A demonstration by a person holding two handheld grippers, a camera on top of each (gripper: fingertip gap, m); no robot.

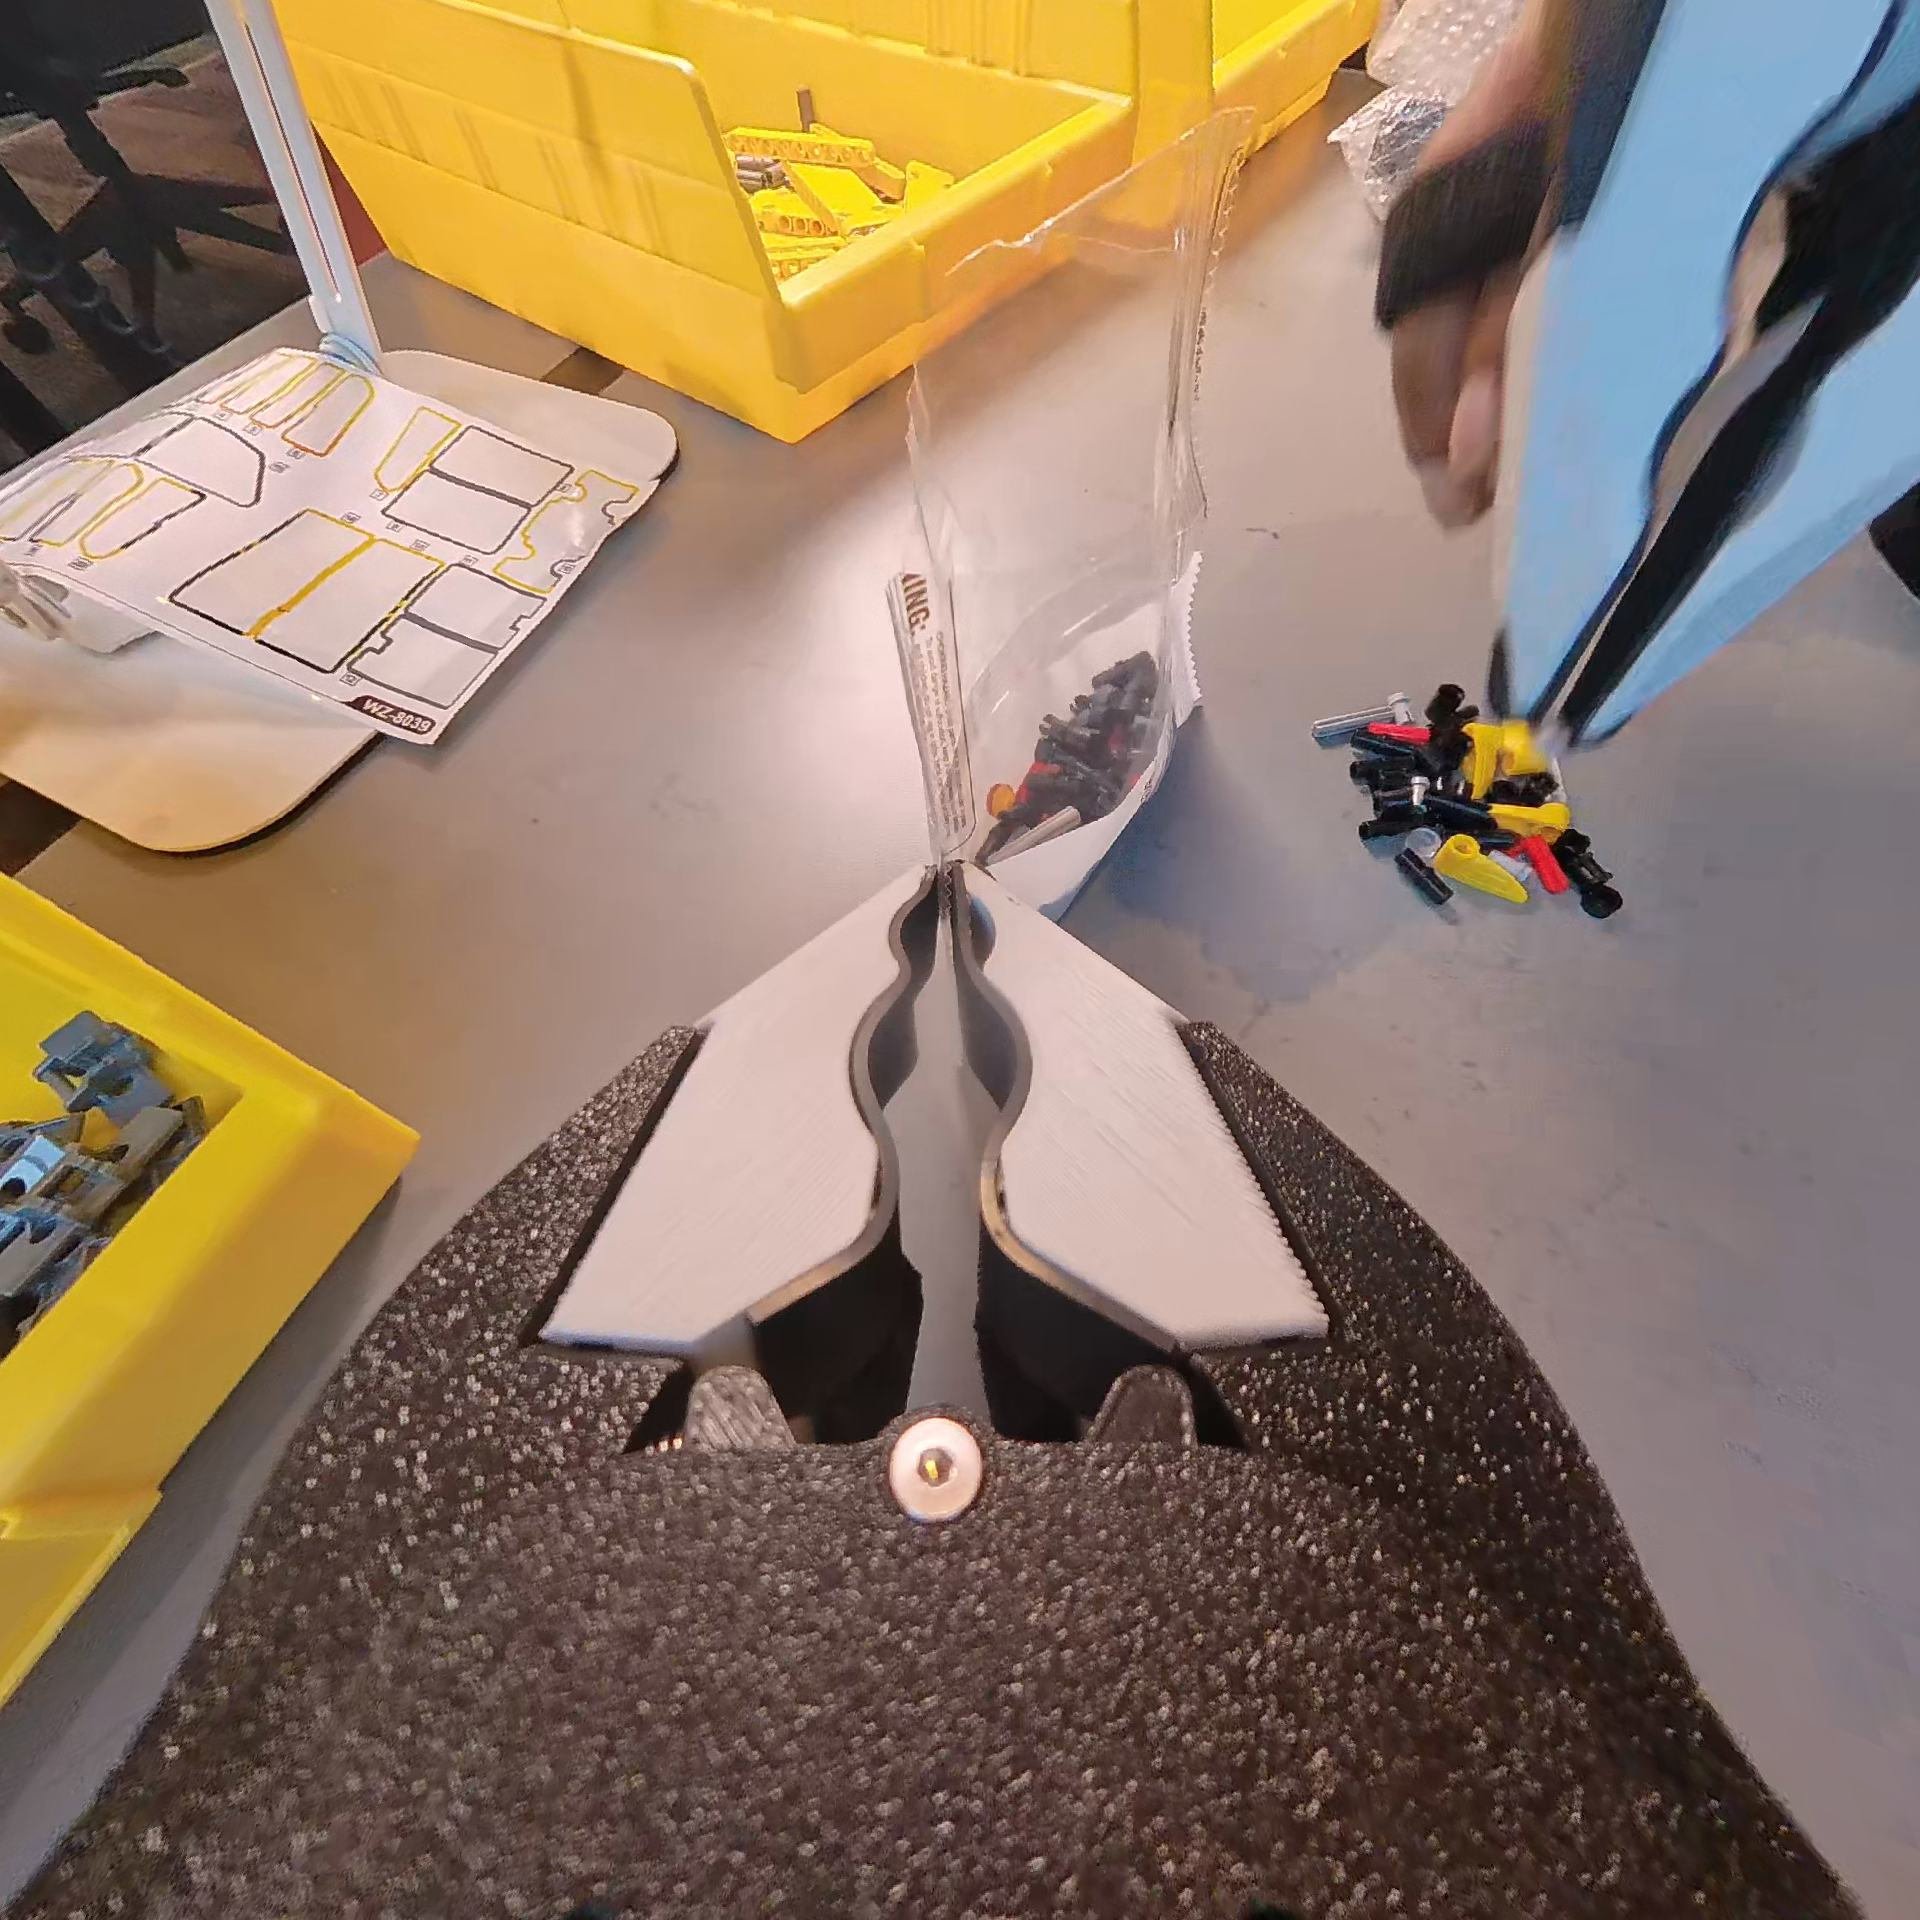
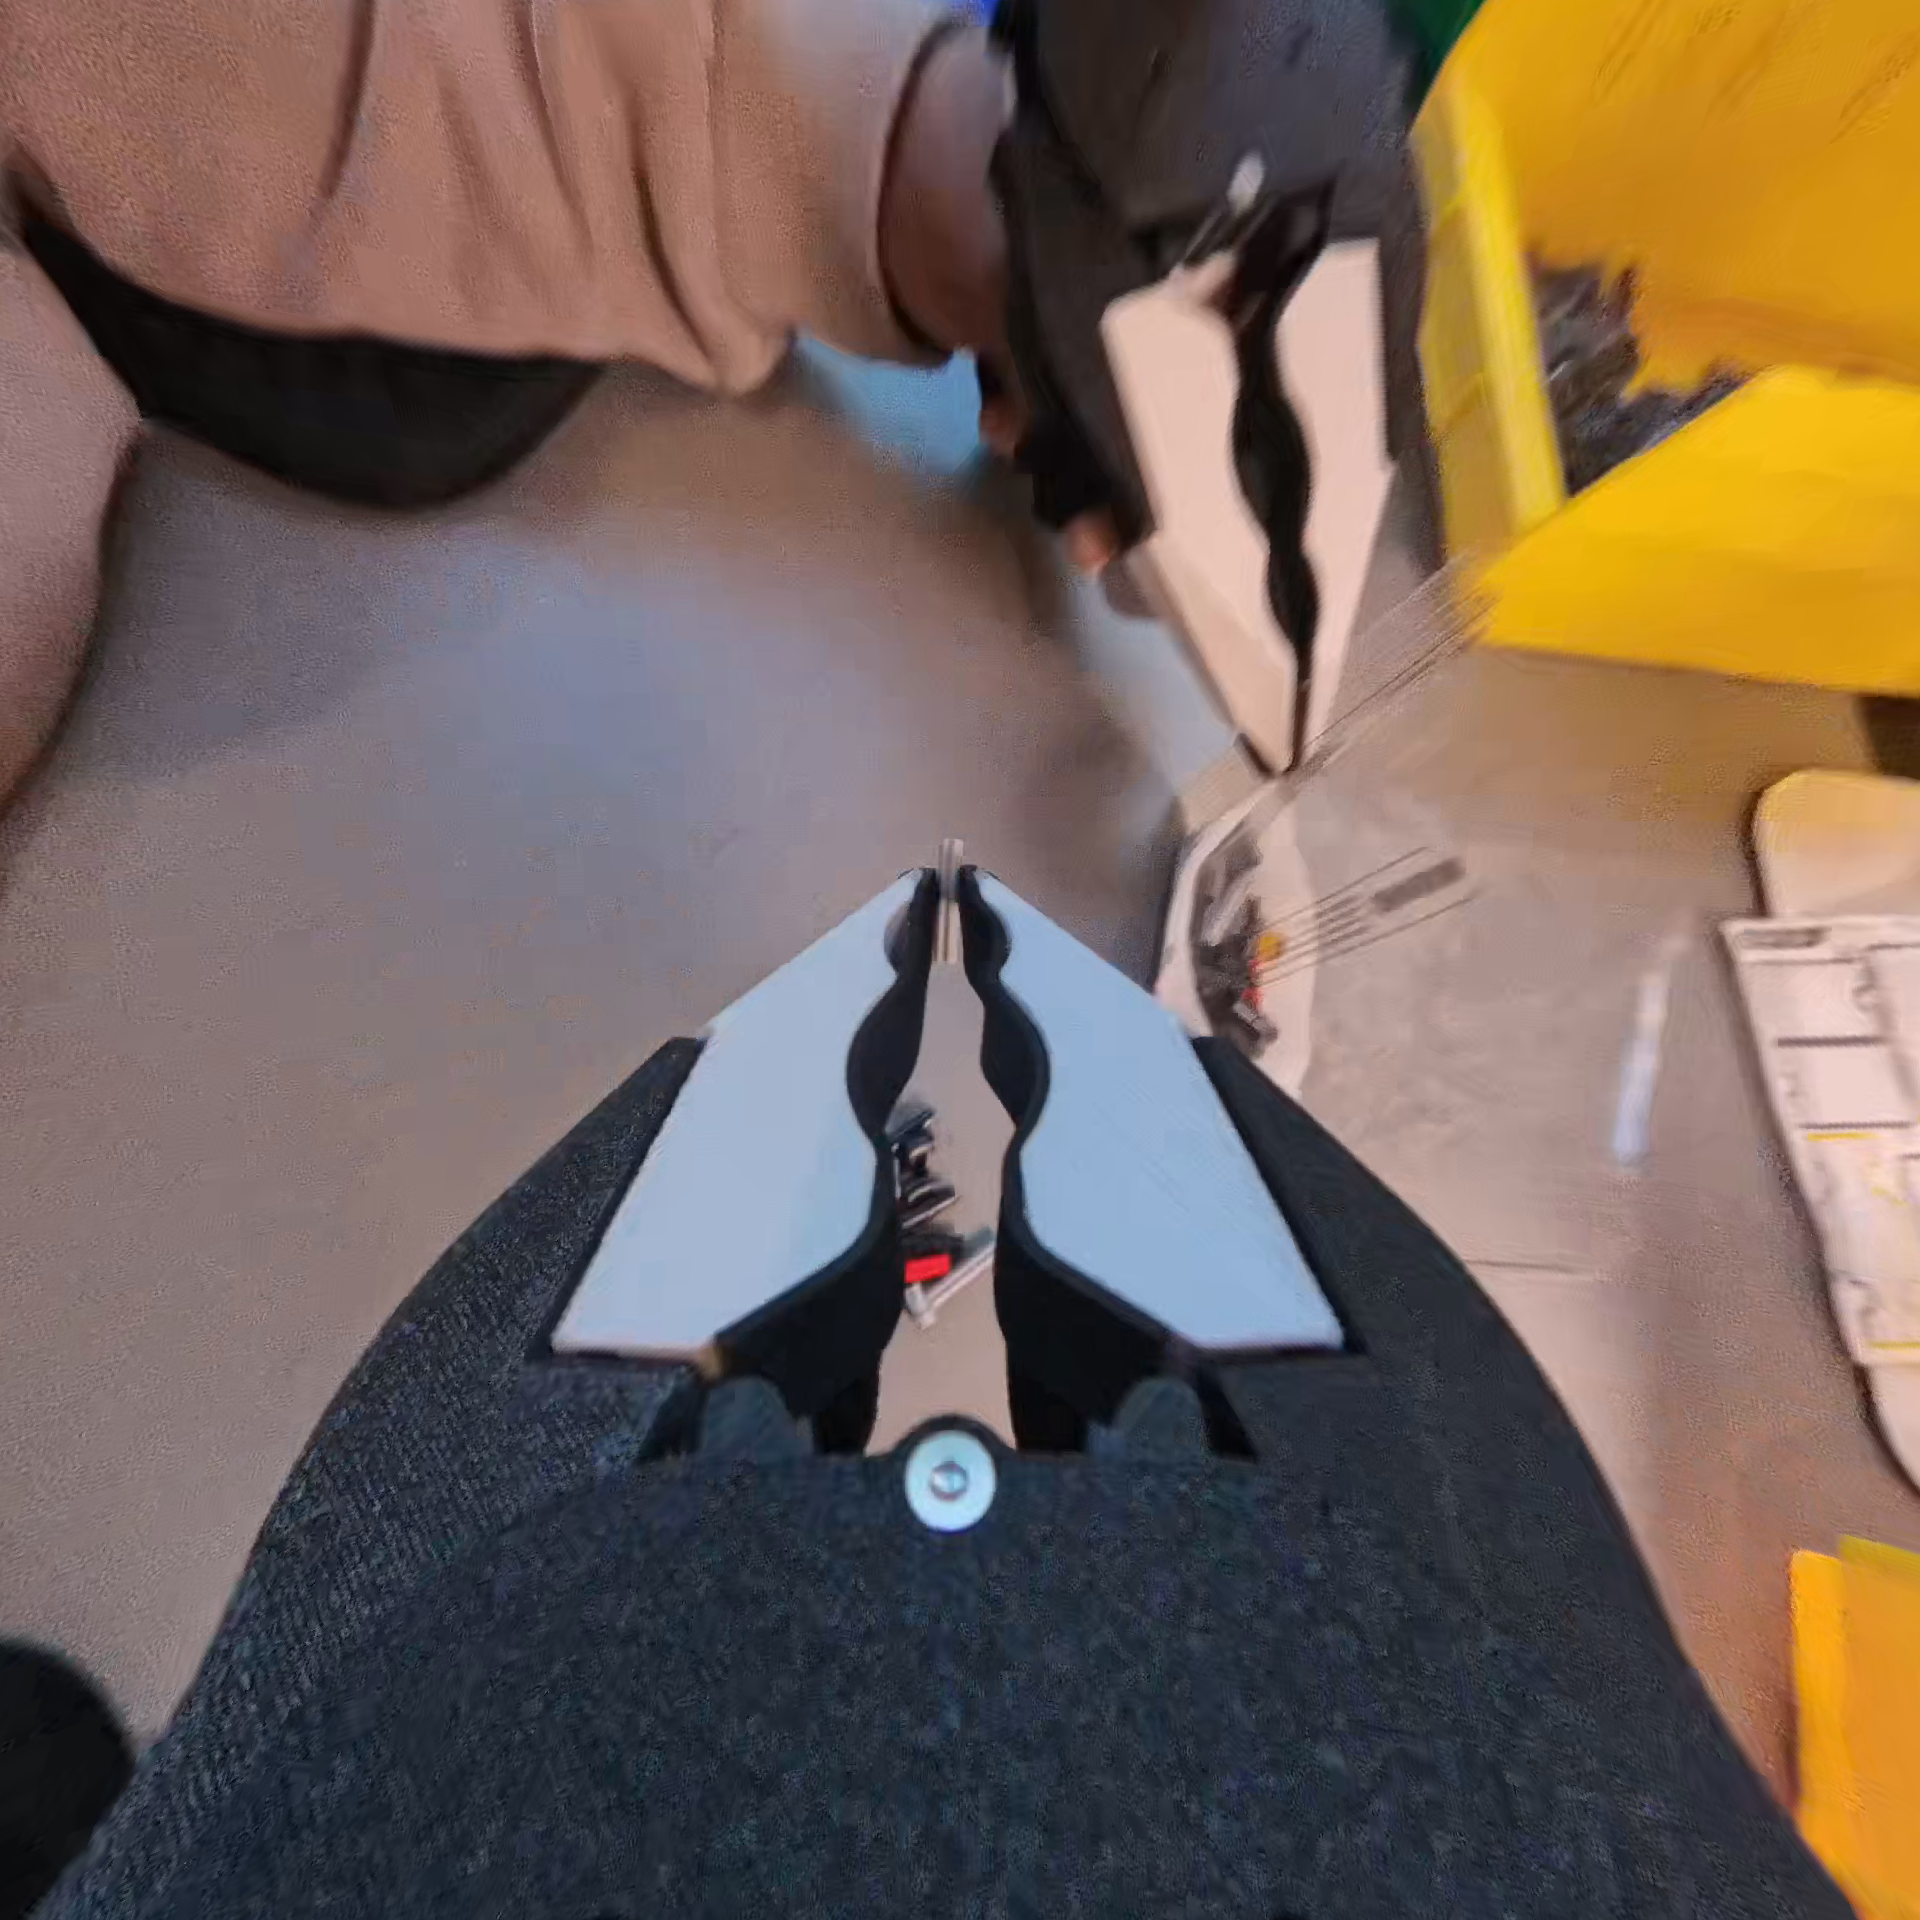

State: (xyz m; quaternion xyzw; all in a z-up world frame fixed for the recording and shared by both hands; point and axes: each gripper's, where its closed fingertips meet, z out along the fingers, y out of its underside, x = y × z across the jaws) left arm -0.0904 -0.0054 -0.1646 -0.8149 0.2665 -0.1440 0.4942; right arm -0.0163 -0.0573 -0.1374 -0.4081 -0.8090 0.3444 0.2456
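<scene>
My left gripper [image 1: 948, 878] is shut on the corner of a clear plastic bag [image 1: 1049, 582] that stands up from the grey table; small black, red and grey pins [image 1: 1091, 743] lie in its bottom. My right gripper [image 2: 943, 878] is shut on a small grey pin [image 2: 948, 904] held upright between its tips. It also shows in the left wrist view [image 1: 1548, 727], just above a loose pile of black, red and yellow small parts [image 1: 1475, 805] on the table. The left gripper [image 2: 1288, 748] and the bag [image 2: 1236, 935] show blurred in the right wrist view.
A large yellow bin [image 1: 831, 343] with yellow beams stands behind the bag. A second yellow bin [image 1: 208, 1195] with grey parts is at the near left. A sticker sheet [image 1: 301, 530] lies on a white stand base [image 1: 187, 810]. A person's sleeve [image 2: 468, 177] crosses the far side.
</scene>
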